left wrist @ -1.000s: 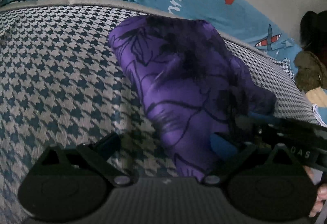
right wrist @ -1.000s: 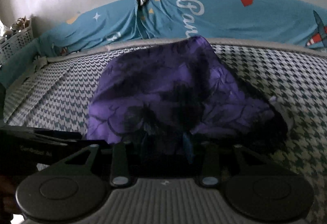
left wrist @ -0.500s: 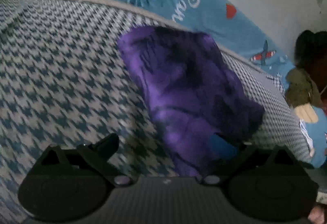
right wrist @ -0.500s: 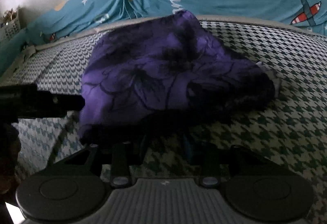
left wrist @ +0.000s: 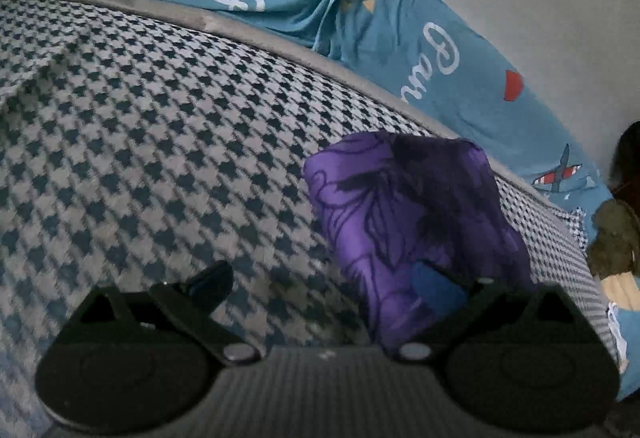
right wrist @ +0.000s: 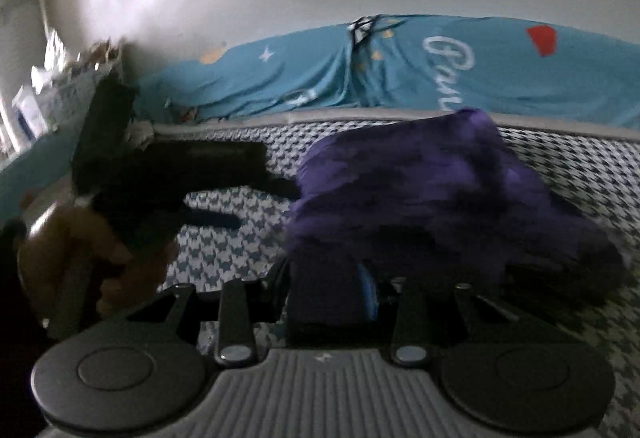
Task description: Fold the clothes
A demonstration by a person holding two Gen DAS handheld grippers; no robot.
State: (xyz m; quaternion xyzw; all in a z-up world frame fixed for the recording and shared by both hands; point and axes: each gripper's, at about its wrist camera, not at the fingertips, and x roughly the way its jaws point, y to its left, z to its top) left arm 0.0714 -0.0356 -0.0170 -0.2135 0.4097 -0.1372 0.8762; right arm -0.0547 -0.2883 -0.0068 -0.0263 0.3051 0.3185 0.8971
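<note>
The left gripper (left wrist: pixel 324 286) is standing with its jaws wide apart — one black finger (left wrist: pixel 210 282) is lying low on the left of its own view, the other, with a blue pad (left wrist: pixel 434 288), is on the right. Nothing is being pinched between them. In the right wrist view this same gripper (right wrist: pixel 240 194) is pointing across from the left, and a hand (right wrist: pixel 86 258) is gripping its handle.

The right gripper (right wrist: pixel 326 292) is pointing forward and a little downward, its jaws partly closed — the dark fingers are standing near each other, and a blue pad (right wrist: pixel 368 292) is showing between them.
</note>
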